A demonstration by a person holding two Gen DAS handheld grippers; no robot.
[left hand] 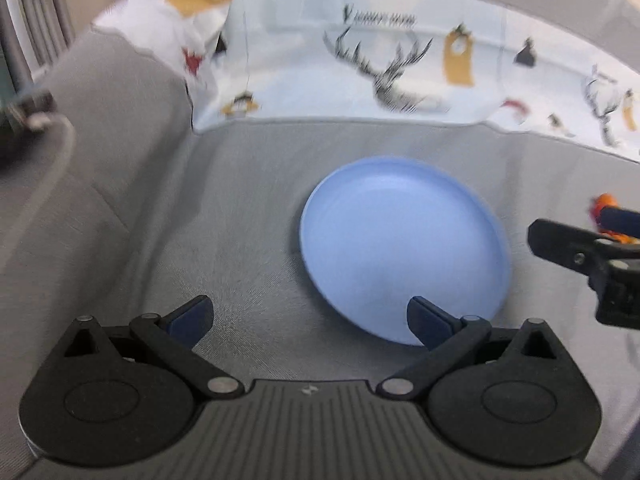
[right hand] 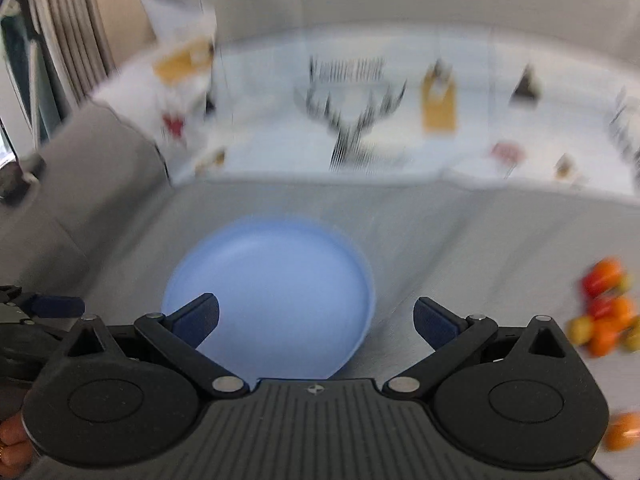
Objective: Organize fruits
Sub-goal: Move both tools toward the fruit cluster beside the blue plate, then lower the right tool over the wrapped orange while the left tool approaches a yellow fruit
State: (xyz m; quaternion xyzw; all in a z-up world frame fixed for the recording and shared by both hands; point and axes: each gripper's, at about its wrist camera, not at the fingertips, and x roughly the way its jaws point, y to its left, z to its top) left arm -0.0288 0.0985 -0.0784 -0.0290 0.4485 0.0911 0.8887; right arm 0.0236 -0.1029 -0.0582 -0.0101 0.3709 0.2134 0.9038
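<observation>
Left gripper (left hand: 310, 318): black linkage w/ dark blue finger pads, jaws standing wide apart, nothing between them. Hovering over the grey woven fabric surface (left hand: 224, 216); its right finger pad (left hand: 430, 320) is overlapping the near-left rim of the plate in the left wrist view.

Right gripper (right hand: 316, 320): same build, jaws spread wide, holding nothing. Its left finger pad (right hand: 198, 320) is sitting over the plate's near edge in the right wrist view; right pad is over bare grey fabric. It's also showing at the right edge of the left wrist view (left hand: 576, 248), off to the right of the plate.

Round pale blue plastic plate (left hand: 404, 248): lying flat on the grey fabric, nothing on it. In the right wrist view (right hand: 272, 292) it's sitting ahead and a bit left of centre.

Small orange, red and yellow-green fruits (right hand: 604, 308): lying clustered on the grey fabric at the far right, well apart from the plate; one more orange piece (right hand: 624, 430) is lying nearer the camera, lower right. Too blurred to tell fruit types. In the left wrist view only an orange-red bit (left hand: 604, 204) is peeking out behind the right gripper.

White cloth printed w/ deer antlers and yellow shapes (left hand: 360, 72): draping across the back, beyond the plate.

Picture quality: both views are showing motion blur, right wrist view more so.
</observation>
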